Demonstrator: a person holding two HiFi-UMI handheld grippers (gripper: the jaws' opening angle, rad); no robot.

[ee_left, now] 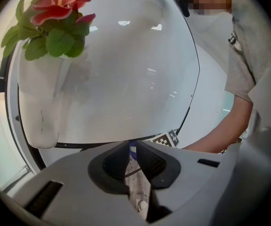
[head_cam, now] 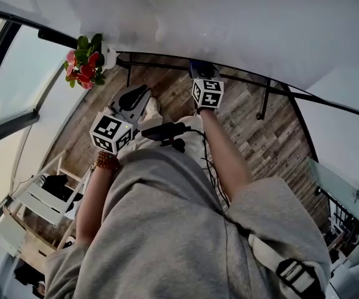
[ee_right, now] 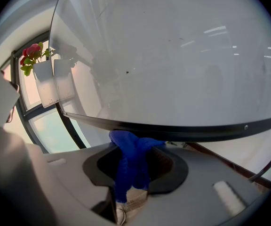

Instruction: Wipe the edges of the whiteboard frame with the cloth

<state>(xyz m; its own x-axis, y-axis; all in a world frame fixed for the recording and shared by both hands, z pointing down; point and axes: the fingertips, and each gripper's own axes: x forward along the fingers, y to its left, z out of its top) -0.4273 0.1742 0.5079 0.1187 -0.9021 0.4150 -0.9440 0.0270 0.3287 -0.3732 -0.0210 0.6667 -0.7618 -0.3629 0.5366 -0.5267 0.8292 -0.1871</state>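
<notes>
Whiteboard (ee_right: 173, 55) over wood floor (head_cam: 242, 123); right gripper (ee_right: 134, 147) fingers (ee_right: 164, 162) clamp blue cloth (ee_right: 131, 159) at frame edge (ee_right: 196, 131); left gripper (ee_left: 130, 147) fingers (ee_left: 151, 164) closed.

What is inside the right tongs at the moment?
A blue cloth is pinched in the right tongs, jaws shut on it. Its bunched top pokes up at the black whiteboard frame. Whether it actually touches the frame is covered by the cloth itself.

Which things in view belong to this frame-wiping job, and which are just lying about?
In the job: blue cloth, clamped in the right tool; whiteboard frame, its dark lower edge just above the cloth.
Lying about: red flowers in a white pot by the frame's corner; white rack on the floor; left tool, shut, empty.
</notes>
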